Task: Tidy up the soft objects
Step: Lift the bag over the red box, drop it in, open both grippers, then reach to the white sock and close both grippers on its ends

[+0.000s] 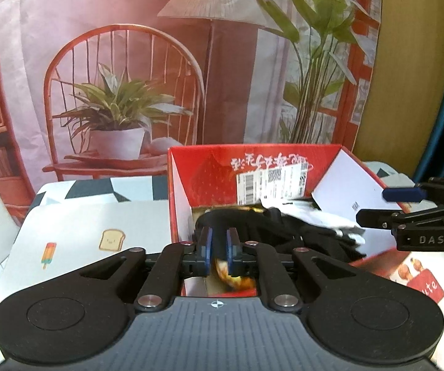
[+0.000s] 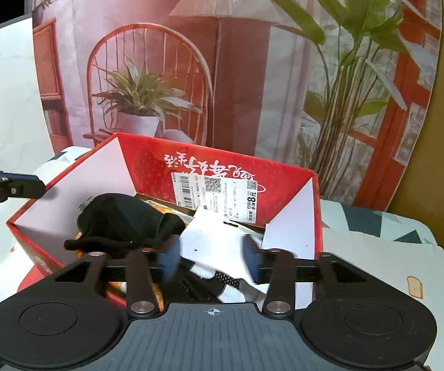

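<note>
A black sock (image 2: 123,219) lies crumpled inside the open red box (image 2: 219,167), toward the box's left side in the right wrist view, its dark folds bunched and one thin end trailing toward the lower left. Beside it, at centre frame, a white sock (image 2: 222,244) with black patches lies spread over the box's near part, blurred. The box stands on the tabletop, flaps up, white inside, a barcode label on its far wall.

Red box (image 2: 222,167) open on top, tall flaps all round, socks (image 2: 123,219) filling its floor
</note>
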